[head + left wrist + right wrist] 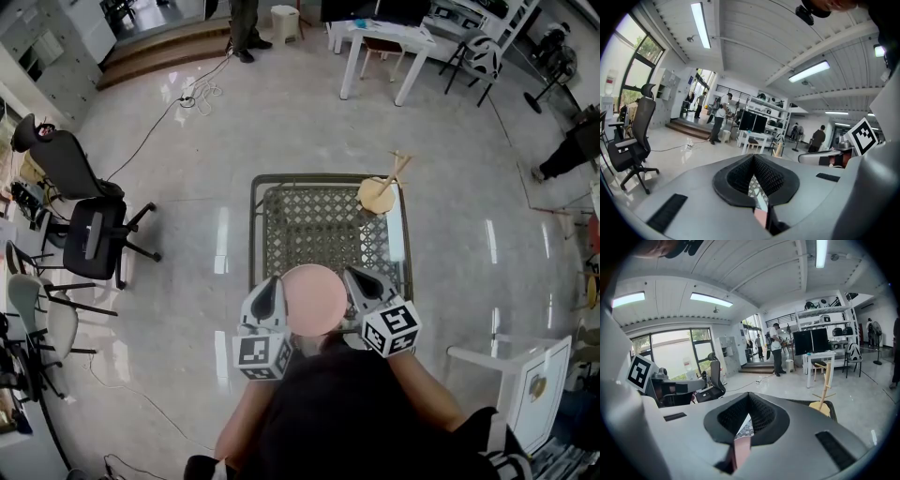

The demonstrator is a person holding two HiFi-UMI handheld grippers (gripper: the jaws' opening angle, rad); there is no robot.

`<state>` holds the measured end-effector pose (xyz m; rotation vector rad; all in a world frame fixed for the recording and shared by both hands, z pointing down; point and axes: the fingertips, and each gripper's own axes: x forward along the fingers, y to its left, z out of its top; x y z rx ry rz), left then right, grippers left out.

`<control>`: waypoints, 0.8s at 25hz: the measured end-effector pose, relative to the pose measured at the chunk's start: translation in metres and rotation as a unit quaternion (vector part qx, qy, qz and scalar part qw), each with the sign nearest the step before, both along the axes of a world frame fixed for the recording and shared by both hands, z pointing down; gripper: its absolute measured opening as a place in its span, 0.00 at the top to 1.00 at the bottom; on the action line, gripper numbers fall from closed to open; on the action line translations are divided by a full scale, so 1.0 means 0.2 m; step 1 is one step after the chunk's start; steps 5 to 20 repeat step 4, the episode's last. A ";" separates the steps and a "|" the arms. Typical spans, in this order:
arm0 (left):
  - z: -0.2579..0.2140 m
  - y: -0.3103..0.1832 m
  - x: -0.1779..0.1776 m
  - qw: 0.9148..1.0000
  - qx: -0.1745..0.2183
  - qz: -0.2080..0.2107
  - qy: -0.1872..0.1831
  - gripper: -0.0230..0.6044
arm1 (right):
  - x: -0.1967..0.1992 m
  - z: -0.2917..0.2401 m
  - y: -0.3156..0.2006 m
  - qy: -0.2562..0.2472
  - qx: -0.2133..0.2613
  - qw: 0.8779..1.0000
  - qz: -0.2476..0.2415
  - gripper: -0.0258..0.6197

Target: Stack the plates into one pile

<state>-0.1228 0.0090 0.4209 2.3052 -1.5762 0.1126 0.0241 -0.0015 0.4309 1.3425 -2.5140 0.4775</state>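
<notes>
Gleaming pale floor (187, 178), lattice table (319, 230), pink plate (314, 298)

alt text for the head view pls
Seen from above, a pink plate is gripped at its edges by the left gripper and right gripper over the near end of a lattice-top table. A wooden stand sits at its far right corner; chairs stand left.

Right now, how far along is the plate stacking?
Done: no loose plates show on the lattice table. In hand: the left tongs and right tongs are both shut on the pink plate. Left: setting it down; whether plates lie beneath it can't be told.
</notes>
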 end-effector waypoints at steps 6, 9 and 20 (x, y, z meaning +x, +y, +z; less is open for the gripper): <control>-0.01 0.02 0.00 1.000 -0.001 0.000 -0.001 0.94 | 0.01 -0.01 0.02 0.001 0.000 1.000 0.000 0.95; -0.01 0.02 0.00 1.000 -0.001 0.000 -0.001 0.94 | 0.01 -0.01 0.02 0.001 0.000 1.000 0.000 0.95; -0.01 0.02 0.00 1.000 -0.001 0.000 -0.001 0.94 | 0.01 -0.01 0.02 0.001 0.000 1.000 0.000 0.95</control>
